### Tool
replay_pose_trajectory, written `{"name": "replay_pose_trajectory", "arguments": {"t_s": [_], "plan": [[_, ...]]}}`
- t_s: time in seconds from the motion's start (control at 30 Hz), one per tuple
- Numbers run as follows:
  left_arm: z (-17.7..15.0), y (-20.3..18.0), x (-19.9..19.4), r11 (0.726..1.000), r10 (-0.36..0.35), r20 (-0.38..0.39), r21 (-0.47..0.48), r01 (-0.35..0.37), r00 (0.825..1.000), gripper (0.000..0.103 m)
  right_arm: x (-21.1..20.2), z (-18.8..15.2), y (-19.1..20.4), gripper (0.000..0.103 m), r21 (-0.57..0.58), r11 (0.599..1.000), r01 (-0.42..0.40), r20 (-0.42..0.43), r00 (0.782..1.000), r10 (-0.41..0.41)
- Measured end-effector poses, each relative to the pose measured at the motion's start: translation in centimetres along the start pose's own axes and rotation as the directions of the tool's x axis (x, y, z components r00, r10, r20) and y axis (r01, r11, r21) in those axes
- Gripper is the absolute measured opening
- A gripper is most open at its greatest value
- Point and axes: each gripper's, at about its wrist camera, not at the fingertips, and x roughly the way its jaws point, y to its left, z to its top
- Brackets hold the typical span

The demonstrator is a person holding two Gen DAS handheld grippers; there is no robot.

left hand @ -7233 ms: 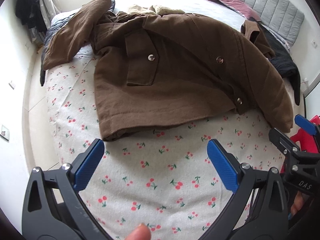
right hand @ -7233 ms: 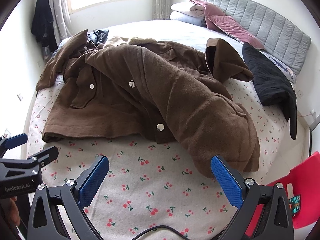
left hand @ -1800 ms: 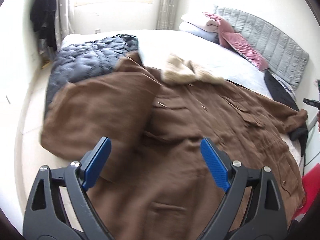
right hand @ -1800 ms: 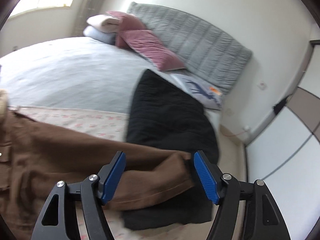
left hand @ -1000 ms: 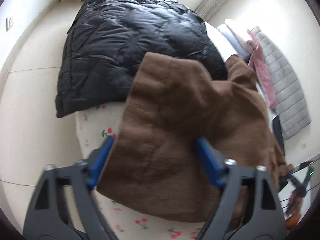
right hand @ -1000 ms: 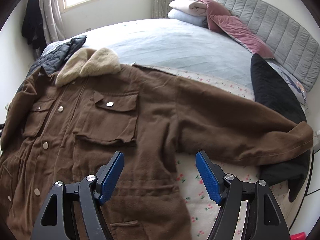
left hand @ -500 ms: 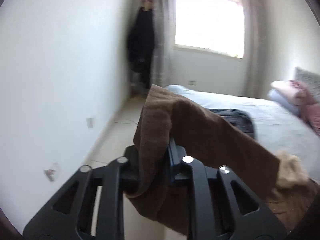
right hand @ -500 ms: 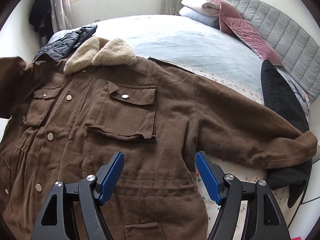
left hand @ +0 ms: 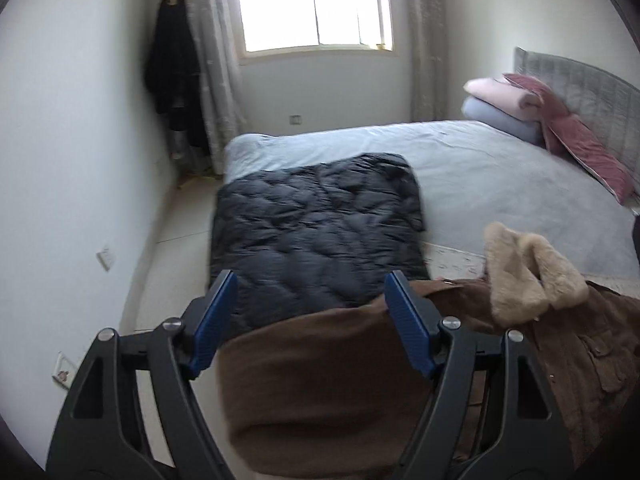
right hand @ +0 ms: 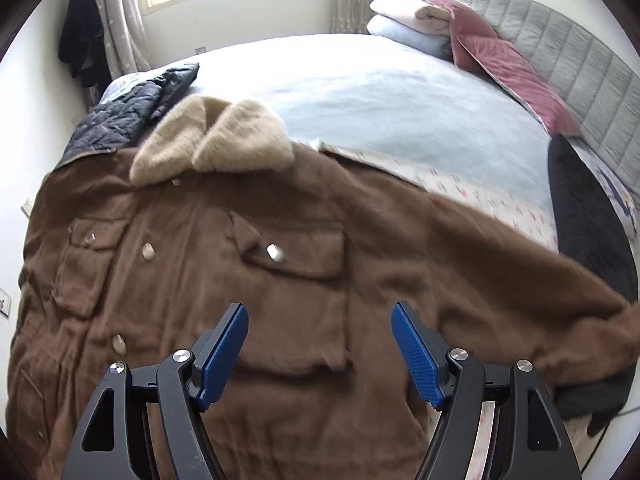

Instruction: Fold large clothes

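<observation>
A large brown coat (right hand: 248, 288) with a beige fur collar (right hand: 212, 140) lies front-up and spread on the bed, one sleeve (right hand: 520, 280) stretched out to the right. My right gripper (right hand: 320, 344) is open and empty, hovering over the coat's chest below its flap pocket (right hand: 292, 248). My left gripper (left hand: 310, 328) is open over the coat's other sleeve (left hand: 320, 392), which lies below and between the fingers. The collar also shows in the left wrist view (left hand: 528, 276).
A dark blue quilted jacket (left hand: 316, 232) lies beyond the sleeve at the bed's left edge. A black garment (right hand: 588, 216) lies by the right sleeve. Pillows (right hand: 460, 28) and a grey headboard (right hand: 560, 52) stand at the far right. Floor and wall lie left of the bed.
My left gripper has let go of the sleeve it held up; the sleeve now lies flat below the open fingers. My right gripper moved closer over the coat's chest.
</observation>
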Motion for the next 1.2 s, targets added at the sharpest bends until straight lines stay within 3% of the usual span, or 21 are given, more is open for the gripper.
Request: {"name": "replay_pose_trajectory", "arguments": {"t_s": [0.2, 0.3, 0.47, 0.5, 0.53, 0.57, 0.63, 0.67, 0.73, 0.77, 0.8, 0.83, 0.9, 0.97, 1.0, 1.03, 1.1, 1.13, 1.2], "plan": [[2.7, -12.0, 7.2, 0.976, -0.142, -0.118, 0.149, 0.159, 0.983, 0.076, 5.4, 8.6, 4.9, 0.075, -0.028, 0.998, -0.058, 0.074, 0.996, 0.059], [3.3, -15.8, 11.4, 0.965, -0.184, -0.162, 0.159, 0.210, 0.970, 0.076, 10.0, 12.2, 7.0, 0.075, -0.032, 0.997, -0.072, 0.097, 0.992, 0.075], [3.4, -19.0, 15.3, 0.950, -0.232, -0.175, 0.170, 0.262, 0.957, 0.076, 17.6, 15.6, 8.6, 0.074, -0.047, 0.998, -0.047, 0.080, 0.996, 0.050], [3.3, -19.7, 16.3, 0.946, -0.243, -0.193, 0.172, 0.276, 0.951, 0.076, 18.8, 15.8, 8.7, 0.070, -0.057, 0.998, -0.027, 0.072, 0.997, 0.032], [2.9, -20.0, 16.7, 0.941, -0.255, -0.205, 0.174, 0.291, 0.945, 0.076, 19.9, 15.8, 8.7, 0.044, -0.077, 0.997, -0.013, 0.060, 0.998, 0.018], [2.6, -20.6, 17.4, 0.932, -0.270, -0.222, 0.184, 0.312, 0.937, 0.076, 20.5, 15.6, 8.4, 0.028, -0.092, 0.996, -0.013, 0.042, 0.999, 0.017], [1.9, -21.6, 18.3, 0.918, -0.282, -0.251, 0.211, 0.336, 0.926, 0.076, 20.1, 15.1, 6.7, 0.014, -0.045, 0.997, -0.055, 0.077, 0.995, 0.058], [1.4, -22.0, 18.8, 0.907, -0.295, -0.276, 0.221, 0.359, 0.915, 0.076, 19.5, 14.7, 5.3, 0.012, -0.001, 0.997, -0.081, 0.100, 0.992, 0.080], [0.3, -22.5, 19.8, 0.890, -0.314, -0.353, 0.213, 0.403, 0.881, 0.073, 18.4, 14.0, 2.5, 0.010, 0.087, 0.986, -0.140, 0.136, 0.983, 0.127], [-0.3, -22.4, 20.4, 0.878, -0.343, -0.404, 0.182, 0.442, 0.848, 0.056, 18.1, 13.8, 1.5, 0.010, 0.118, 0.980, -0.158, 0.147, 0.979, 0.140], [-0.9, -22.0, 20.7, 0.859, -0.398, -0.447, 0.123, 0.496, 0.801, 0.028, 17.9, 13.6, 0.4, 0.010, 0.153, 0.971, -0.182, 0.154, 0.975, 0.159], [-1.3, -21.5, 20.7, 0.841, -0.450, -0.482, 0.054, 0.538, 0.752, 0.027, 17.8, 13.4, -0.5, 0.010, 0.183, 0.963, -0.199, 0.158, 0.973, 0.171], [-1.4, -21.0, 19.9, 0.801, -0.518, -0.497, 0.004, 0.599, 0.696, 0.020, 17.8, 13.7, -0.9, 0.010, 0.206, 0.956, -0.207, 0.167, 0.971, 0.174], [-0.6, -19.6, 19.0, 0.768, -0.590, -0.467, -0.073, 0.636, 0.658, 0.018, 17.8, 14.2, -0.8, 0.009, 0.213, 0.958, -0.189, 0.185, 0.971, 0.151], [0.2, -18.3, 18.6, 0.754, -0.631, -0.415, -0.129, 0.644, 0.655, 0.018, 17.9, 14.6, -0.9, 0.007, 0.224, 0.958, -0.180, 0.190, 0.972, 0.138], [1.1, -16.9, 18.4, 0.753, -0.648, -0.363, -0.174, 0.634, 0.670, 0.018, 18.0, 15.0, -1.0, 0.000, 0.238, 0.958, -0.158, 0.196, 0.974, 0.111], [1.8, -14.9, 19.1, 0.757, -0.654, -0.302, -0.256, 0.602, 0.694, 0.018, 17.8, 16.1, -2.1, 0.000, 0.263, 0.963, -0.057, 0.215, 0.977, 0.000], [1.6, -14.7, 19.8, 0.776, -0.631, -0.319, -0.261, 0.574, 0.708, 0.019, 18.1, 16.3, -2.7, 0.000, 0.282, 0.956, -0.084, 0.208, 0.978, 0.025], [0.6, -15.2, 20.6, 0.825, -0.564, -0.361, -0.220, 0.520, 0.743, 0.031, 18.1, 16.3, -3.4, 0.001, 0.295, 0.948, -0.122, 0.201, 0.978, 0.063]]}}
